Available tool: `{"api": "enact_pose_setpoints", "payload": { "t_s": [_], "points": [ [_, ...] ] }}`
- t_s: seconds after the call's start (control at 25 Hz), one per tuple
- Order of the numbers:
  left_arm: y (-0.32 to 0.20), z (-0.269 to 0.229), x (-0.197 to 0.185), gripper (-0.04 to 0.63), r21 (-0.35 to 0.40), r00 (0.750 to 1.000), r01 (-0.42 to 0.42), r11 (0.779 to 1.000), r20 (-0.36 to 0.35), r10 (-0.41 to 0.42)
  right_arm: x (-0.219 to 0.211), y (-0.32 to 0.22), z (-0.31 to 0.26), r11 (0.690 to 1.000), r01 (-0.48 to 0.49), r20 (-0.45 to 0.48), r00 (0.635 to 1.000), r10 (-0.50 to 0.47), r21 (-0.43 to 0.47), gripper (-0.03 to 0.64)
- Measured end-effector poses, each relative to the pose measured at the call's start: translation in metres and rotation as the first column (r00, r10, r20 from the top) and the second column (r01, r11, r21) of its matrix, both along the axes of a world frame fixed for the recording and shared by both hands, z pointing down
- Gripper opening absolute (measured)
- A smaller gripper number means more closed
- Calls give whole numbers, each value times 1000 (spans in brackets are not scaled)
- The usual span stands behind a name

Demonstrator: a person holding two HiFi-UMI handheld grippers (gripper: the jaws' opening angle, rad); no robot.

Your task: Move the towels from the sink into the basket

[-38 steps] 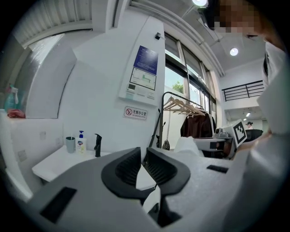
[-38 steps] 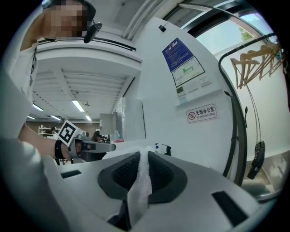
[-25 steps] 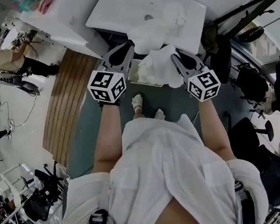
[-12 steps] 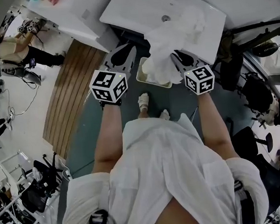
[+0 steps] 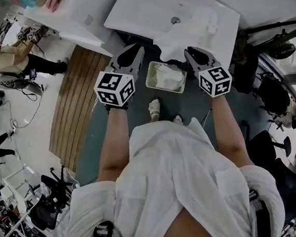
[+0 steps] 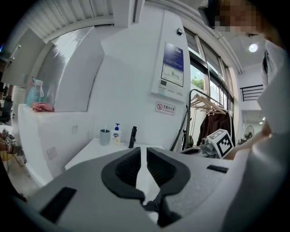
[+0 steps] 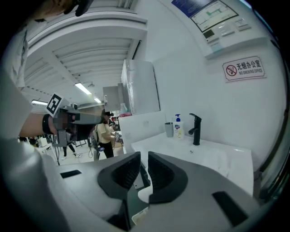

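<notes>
White towel (image 5: 171, 79) lies in the basket (image 5: 148, 80) on the floor, below the sink's (image 5: 142, 9) front edge. A second towel (image 5: 205, 26) lies at the sink's right side. The left hand-held gripper (image 5: 135, 51) and right hand-held gripper (image 5: 189, 52) flank the basket, jaws slightly spread and empty. The red wall sign (image 7: 244, 68) reads "无烟办公室"; the soap bottle's (image 7: 178, 125) label is illegible.

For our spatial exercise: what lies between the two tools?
The basket, holding a towel, sits between left tool and right tool; the head view shows it.
</notes>
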State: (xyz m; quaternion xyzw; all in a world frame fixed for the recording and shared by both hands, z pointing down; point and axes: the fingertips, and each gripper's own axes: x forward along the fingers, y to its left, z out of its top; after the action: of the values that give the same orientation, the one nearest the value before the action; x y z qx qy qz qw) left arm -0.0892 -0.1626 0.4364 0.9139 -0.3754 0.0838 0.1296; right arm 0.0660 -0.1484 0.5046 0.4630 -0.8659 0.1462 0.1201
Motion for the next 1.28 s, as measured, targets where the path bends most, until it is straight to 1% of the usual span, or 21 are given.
{"api": "enact_pose_setpoints", "payload": {
  "t_s": [0.16,0.32,0.56,0.84,1.08,1.24,1.28],
  "points": [
    [-7,-2,6,34,5,1000,-26,1000,-8,26,11,-7,-22,997,-58,38,998,56,45,71],
    [-11,-3,11,34,10,999,-46,999,-17,46,22,-6,-34,993,-93,44,995,91,69,71],
    [-20,-5,17,34,17,996,-83,996,-29,83,33,-5,-38,987,-148,53,988,145,60,71],
    [-39,-12,23,34,35,990,-135,990,-47,136,42,-11,-40,978,-200,34,980,198,60,77],
    [-51,-10,28,34,37,981,-181,983,-57,183,42,-20,-29,979,-205,-7,979,205,14,157],
    [-53,-5,40,34,26,977,-205,978,-59,207,40,-26,-13,988,-150,-19,989,149,-40,264],
    [-54,-3,43,34,23,976,-209,978,-58,210,40,-28,-7,990,-133,-25,991,131,-55,278]
  ]
}}
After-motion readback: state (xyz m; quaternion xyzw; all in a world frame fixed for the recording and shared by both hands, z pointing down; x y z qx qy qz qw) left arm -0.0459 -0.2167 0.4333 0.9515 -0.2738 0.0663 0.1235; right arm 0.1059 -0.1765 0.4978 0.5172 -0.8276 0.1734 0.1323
